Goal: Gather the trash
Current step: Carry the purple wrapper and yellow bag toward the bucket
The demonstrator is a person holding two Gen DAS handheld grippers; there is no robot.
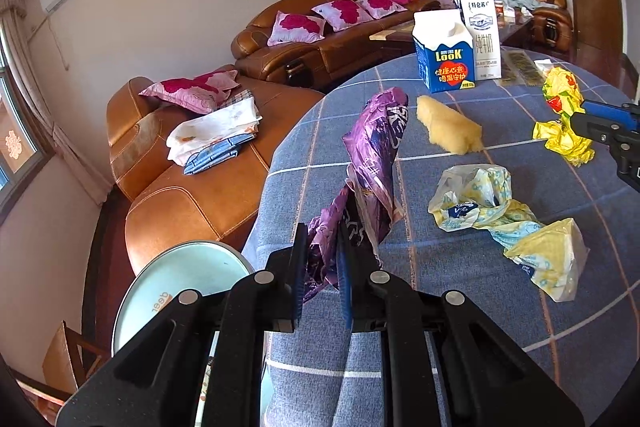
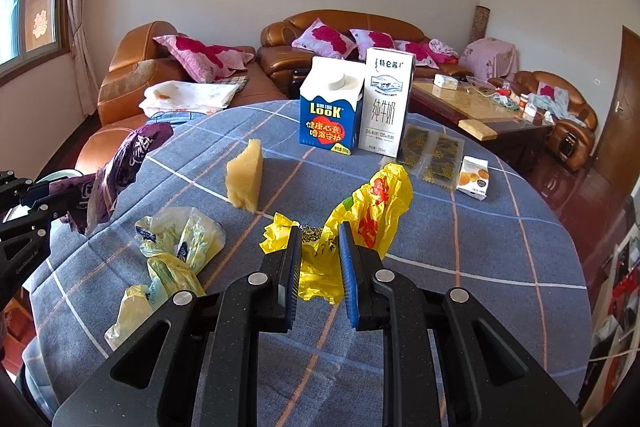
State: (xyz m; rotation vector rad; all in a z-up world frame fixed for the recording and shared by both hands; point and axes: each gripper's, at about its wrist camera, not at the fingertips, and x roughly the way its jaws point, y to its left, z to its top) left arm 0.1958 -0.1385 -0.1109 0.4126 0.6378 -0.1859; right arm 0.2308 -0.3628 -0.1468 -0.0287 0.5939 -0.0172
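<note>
Sunlit living room, brown leather sofas along the far wall, and up front a round table under a blue checked cloth scattered with litter.

Start at the left gripper: its jaws are pinched on the lower end of a purple wrapper, which rises crumpled toward twelve o'clock in the left wrist view, apparently clear of the cloth. Thin, crinkly film, next to weightless; I'd judge it floppy and a bit slick, so the bunched end it already has is the sensible hold. At seven o'clock of that gripper, off the table's edge, sits a pale round bin lid (presumably where the trash goes).

The right gripper has its jaws around a crumpled yellow plastic bag, pads pressing its lower folds; it looks clamped, though the bag still seems to rest on the cloth. Equally soft and light, it should come up from any gathered fold.

Outward from there: a pale yellow printed bag at nine o'clock of the right gripper, limp and sprawling, best taken at its twisted middle. A yellow sponge chunk stands at eleven o'clock, squashy and easy. Beyond, at twelve, the blue carton and white milk carton stand touching; stiffer, possibly weighty, better taken across the flat sides.
</note>
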